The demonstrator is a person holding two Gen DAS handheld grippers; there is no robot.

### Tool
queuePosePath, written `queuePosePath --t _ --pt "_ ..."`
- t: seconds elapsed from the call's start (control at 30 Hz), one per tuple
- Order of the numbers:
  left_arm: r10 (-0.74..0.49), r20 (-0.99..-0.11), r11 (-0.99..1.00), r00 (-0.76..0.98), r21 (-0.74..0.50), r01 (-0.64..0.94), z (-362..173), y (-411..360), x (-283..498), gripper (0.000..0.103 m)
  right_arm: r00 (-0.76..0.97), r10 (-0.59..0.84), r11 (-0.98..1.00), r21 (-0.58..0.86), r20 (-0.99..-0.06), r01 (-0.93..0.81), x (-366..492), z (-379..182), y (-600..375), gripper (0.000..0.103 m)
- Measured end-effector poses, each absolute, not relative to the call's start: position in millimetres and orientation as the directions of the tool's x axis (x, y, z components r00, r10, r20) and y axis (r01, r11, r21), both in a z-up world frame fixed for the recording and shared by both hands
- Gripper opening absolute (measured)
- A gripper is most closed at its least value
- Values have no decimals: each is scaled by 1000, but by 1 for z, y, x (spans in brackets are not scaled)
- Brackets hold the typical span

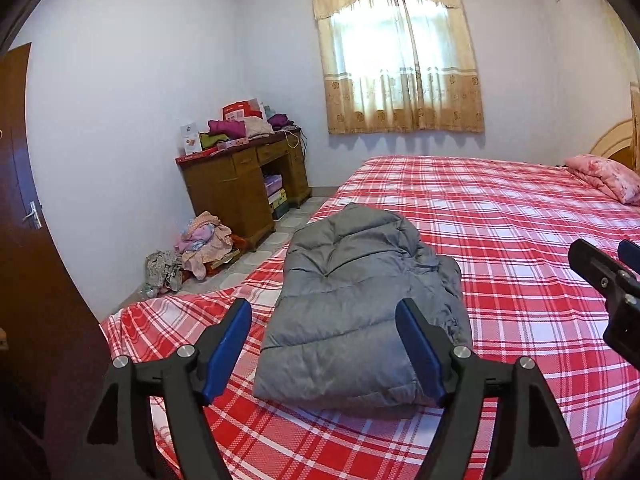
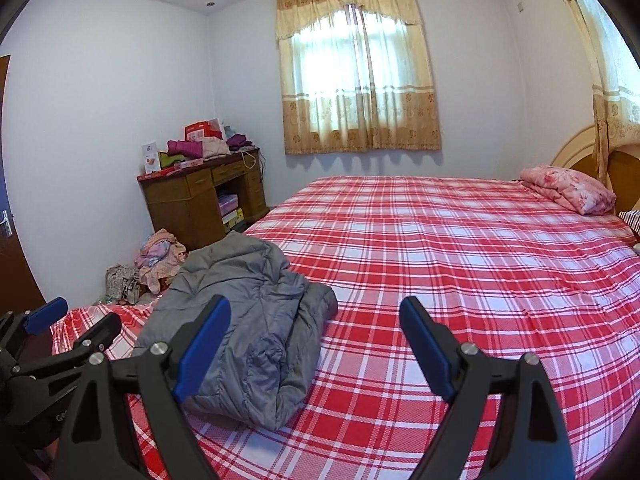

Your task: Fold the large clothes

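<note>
You hold both the left gripper [image 1: 324, 344] and right gripper [image 2: 316, 344] spread and empty, because the folded grey puffer jacket [image 1: 352, 300] rests finished near the bed's [image 1: 520, 240] foot corner.

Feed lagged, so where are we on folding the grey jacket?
Done: the jacket lies folded into a compact bundle on the bed. In hand: nothing; the left hand-held gripper and right hand-held gripper are open and empty. Left: maybe tidying its rumpled right edge.
</note>
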State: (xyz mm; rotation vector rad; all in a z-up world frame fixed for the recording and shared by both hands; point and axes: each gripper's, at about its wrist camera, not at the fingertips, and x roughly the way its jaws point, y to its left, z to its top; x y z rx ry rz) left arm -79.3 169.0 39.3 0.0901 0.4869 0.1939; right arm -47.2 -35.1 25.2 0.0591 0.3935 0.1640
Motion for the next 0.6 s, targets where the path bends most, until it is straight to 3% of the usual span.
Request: queuePosePath --t 0.6 --pt "227 -424 973 877 142 -184 46 169 -77 75 920 150 988 85 -363 -127 -50 27 -33 88"
